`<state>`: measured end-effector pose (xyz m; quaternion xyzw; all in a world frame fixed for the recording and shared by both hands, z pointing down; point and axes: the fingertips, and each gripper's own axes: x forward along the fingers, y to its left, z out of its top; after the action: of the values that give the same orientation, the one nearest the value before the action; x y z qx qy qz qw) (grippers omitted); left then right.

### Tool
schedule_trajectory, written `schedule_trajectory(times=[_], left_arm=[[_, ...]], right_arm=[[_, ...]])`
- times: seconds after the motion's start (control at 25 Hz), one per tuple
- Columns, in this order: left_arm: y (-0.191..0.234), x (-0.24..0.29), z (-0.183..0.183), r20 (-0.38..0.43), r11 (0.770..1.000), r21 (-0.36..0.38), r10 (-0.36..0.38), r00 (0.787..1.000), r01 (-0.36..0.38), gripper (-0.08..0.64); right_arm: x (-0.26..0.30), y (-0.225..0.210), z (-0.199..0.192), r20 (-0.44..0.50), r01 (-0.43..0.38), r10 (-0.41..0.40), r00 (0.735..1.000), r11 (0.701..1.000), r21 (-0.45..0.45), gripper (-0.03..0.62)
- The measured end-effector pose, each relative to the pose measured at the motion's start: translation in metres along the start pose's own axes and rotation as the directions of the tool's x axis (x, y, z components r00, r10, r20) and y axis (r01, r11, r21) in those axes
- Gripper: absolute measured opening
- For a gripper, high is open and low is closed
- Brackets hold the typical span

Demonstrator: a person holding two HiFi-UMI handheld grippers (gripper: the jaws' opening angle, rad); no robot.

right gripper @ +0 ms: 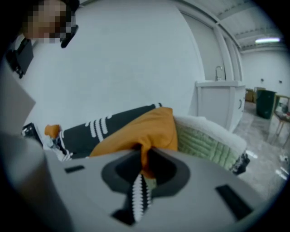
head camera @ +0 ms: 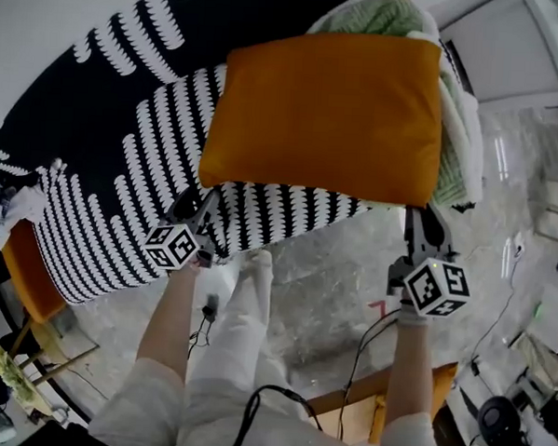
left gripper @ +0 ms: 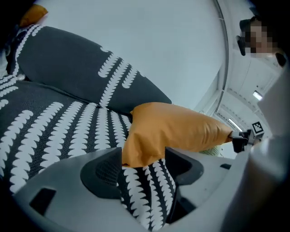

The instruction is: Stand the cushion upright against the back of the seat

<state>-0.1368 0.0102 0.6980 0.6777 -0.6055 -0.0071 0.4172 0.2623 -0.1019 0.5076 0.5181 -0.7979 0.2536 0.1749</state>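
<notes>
White wall (head camera: 56, 19) rises behind and a pale marbled floor (head camera: 341, 286) lies in front of a wide seat (head camera: 122, 191) covered in black cloth with white scalloped stripes; its back (head camera: 90, 96), in the same cloth, is a plump dark roll along the wall. On the seat, towards its right end, lies the orange cushion (head camera: 326, 117), more or less flat. Its far right side rests over a green and white throw (head camera: 459, 134), and its near edge reaches the front of the seat. It looks light, soft and well stuffed, so I expect it to sag and fold wherever it is pinched, while the smooth cover may slide out of a shallow bite. The two near corners, where the seam gathers the cloth, are the sensible places to take it, gripped deep enough to catch filling as well as cover. The right gripper (head camera: 419, 217) already has the near right corner, its jaws drawn almost together with a fold of orange cloth squeezed between them. The left gripper (head camera: 198, 204) stands with its jaws wide apart astride the near left corner. The orange tip lies between the pads without being pressed, with striped seat cloth showing below it.
</notes>
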Motion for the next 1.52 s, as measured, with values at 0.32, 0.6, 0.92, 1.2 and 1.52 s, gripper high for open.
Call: schedule_trajectory(times=[0.32, 0.6, 0.92, 1.2, 1.52], left_arm=[[0.02, 0.035, -0.008, -0.036, 0.991, -0.093, -0.105, 0.994, 0.101, 0.299], [-0.008, 0.04, 0.013, -0.013, 0.984, -0.135, -0.116, 0.993, 0.113, 0.052], [-0.031, -0.007, 0.078, 0.118, 0.986, -0.139, -0.071, 0.991, 0.087, 0.048], [-0.033, -0.063, 0.121, 0.267, 0.968, -0.248, 0.023, 0.964, 0.045, 0.048], [-0.013, -0.127, 0.139, 0.378, 0.958, -0.284, 0.142, 0.915, -0.031, 0.048]], right_arm=[[0.008, -0.003, 0.013, 0.013, -0.027, 0.026, 1.0, 0.992, 0.122, 0.061], [0.006, 0.003, 0.018, -0.011, -0.062, 0.063, 0.998, 0.996, 0.062, 0.054], [-0.002, 0.048, 0.099, 0.095, -0.226, 0.228, 0.969, 0.974, -0.028, 0.043], [0.006, 0.087, 0.138, 0.117, -0.366, 0.364, 0.924, 0.931, -0.007, 0.041], [0.036, 0.126, 0.132, 0.04, -0.491, 0.489, 0.871, 0.87, 0.039, 0.041]])
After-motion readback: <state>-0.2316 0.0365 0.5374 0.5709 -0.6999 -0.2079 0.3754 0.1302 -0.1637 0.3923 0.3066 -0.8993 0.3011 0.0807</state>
